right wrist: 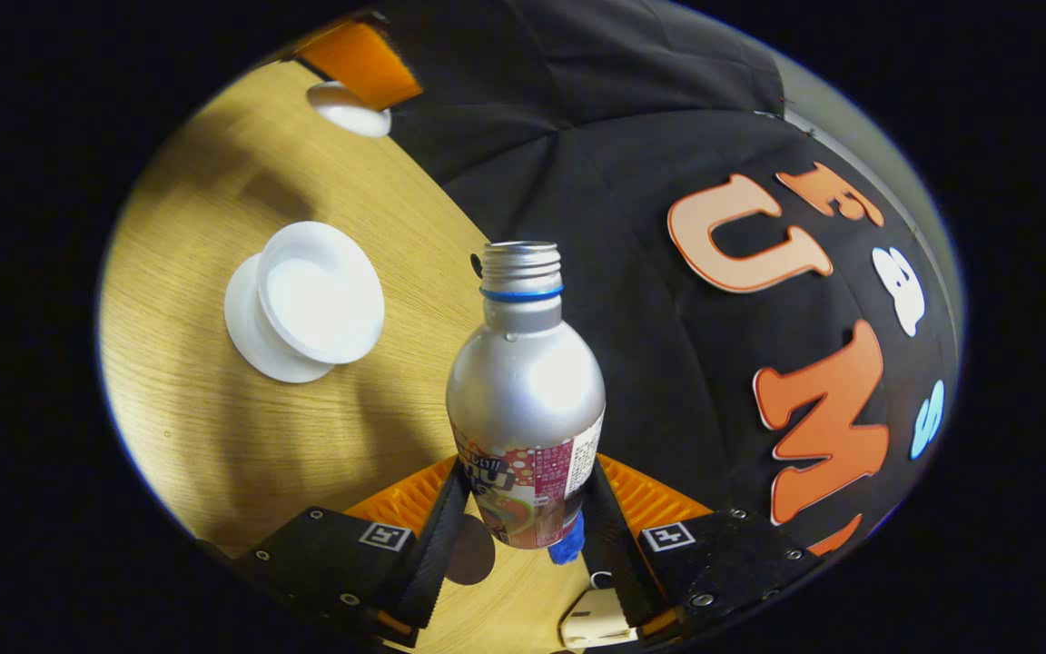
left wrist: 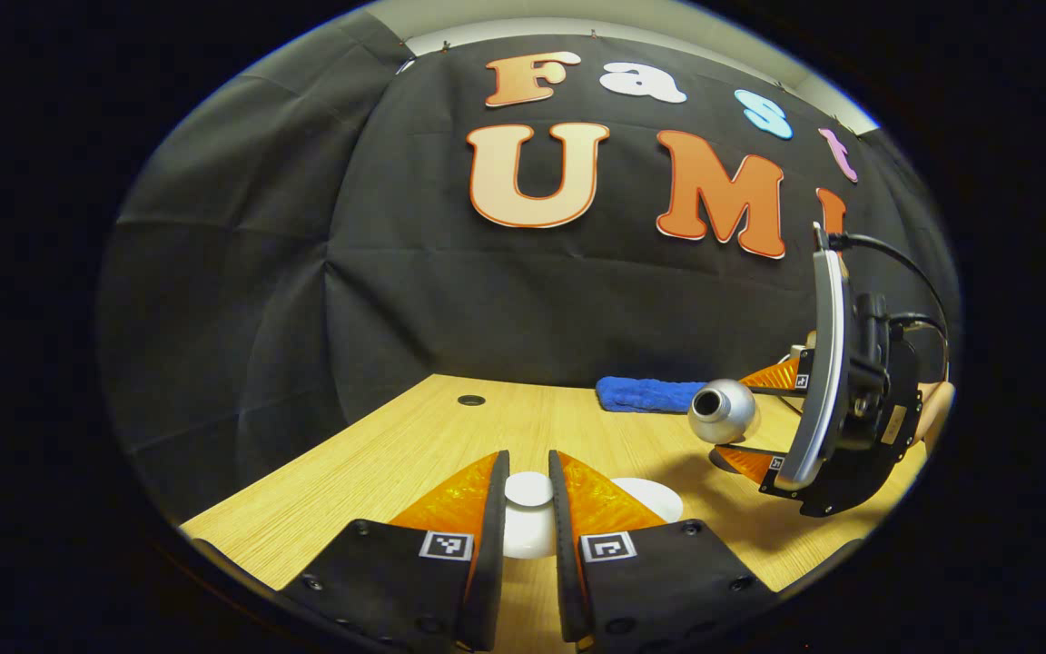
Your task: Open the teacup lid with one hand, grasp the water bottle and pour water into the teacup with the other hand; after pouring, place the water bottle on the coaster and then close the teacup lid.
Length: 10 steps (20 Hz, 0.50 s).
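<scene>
My right gripper (right wrist: 527, 472) is shut on the lower body of a silver water bottle (right wrist: 526, 381), whose cap is off and mouth open. The left gripper view shows that bottle (left wrist: 723, 411) tipped on its side above the table, held by the right gripper (left wrist: 734, 418). The white teacup (right wrist: 319, 295) stands uncovered on its saucer, left of the bottle's neck. My left gripper (left wrist: 529, 459) is shut on the white teacup lid (left wrist: 527, 509), held beside the cup (left wrist: 655, 498). That lid (right wrist: 350, 109) appears again far off in the right gripper view.
A blue cloth coaster (left wrist: 646, 395) lies at the back of the wooden table (left wrist: 414, 454), near the black wall. A small round hole (left wrist: 471, 400) sits in the tabletop at the back left. A person's hand (left wrist: 936, 409) holds the right gripper.
</scene>
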Available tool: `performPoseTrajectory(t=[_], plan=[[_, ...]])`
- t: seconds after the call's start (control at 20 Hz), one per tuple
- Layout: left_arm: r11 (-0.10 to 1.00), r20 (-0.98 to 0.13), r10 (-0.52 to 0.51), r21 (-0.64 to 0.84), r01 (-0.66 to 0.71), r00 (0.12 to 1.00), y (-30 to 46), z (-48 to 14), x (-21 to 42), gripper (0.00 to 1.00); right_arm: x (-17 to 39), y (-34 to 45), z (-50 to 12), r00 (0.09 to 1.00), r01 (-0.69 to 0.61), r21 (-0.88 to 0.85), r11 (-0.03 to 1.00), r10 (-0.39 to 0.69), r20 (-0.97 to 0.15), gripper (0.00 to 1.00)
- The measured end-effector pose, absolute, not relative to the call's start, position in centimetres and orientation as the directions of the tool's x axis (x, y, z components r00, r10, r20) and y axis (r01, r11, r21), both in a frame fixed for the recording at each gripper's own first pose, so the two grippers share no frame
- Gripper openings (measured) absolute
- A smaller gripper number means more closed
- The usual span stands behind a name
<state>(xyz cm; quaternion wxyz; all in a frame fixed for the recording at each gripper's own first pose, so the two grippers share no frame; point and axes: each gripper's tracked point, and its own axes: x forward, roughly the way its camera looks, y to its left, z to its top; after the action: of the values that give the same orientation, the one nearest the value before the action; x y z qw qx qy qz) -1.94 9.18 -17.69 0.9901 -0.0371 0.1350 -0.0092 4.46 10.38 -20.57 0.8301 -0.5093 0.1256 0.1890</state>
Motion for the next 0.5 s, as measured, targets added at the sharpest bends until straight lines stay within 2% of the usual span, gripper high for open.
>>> performPoseTrajectory(t=[0.05,0.5], plan=[[0.997,-0.267,-0.038,-0.075,0.018,0.963,8.6,-17.7,-1.7,0.29,4.7,9.4,-20.5,0.901,-0.433,-0.787,0.439,0.171,-0.399,0.77],[0.993,-0.267,-0.109,-0.068,0.094,0.957,3.3,-18.2,0.6,0.29,4.1,3.1,-20.5,0.89,-0.399,-0.594,0.699,0.142,-0.432,0.77]])
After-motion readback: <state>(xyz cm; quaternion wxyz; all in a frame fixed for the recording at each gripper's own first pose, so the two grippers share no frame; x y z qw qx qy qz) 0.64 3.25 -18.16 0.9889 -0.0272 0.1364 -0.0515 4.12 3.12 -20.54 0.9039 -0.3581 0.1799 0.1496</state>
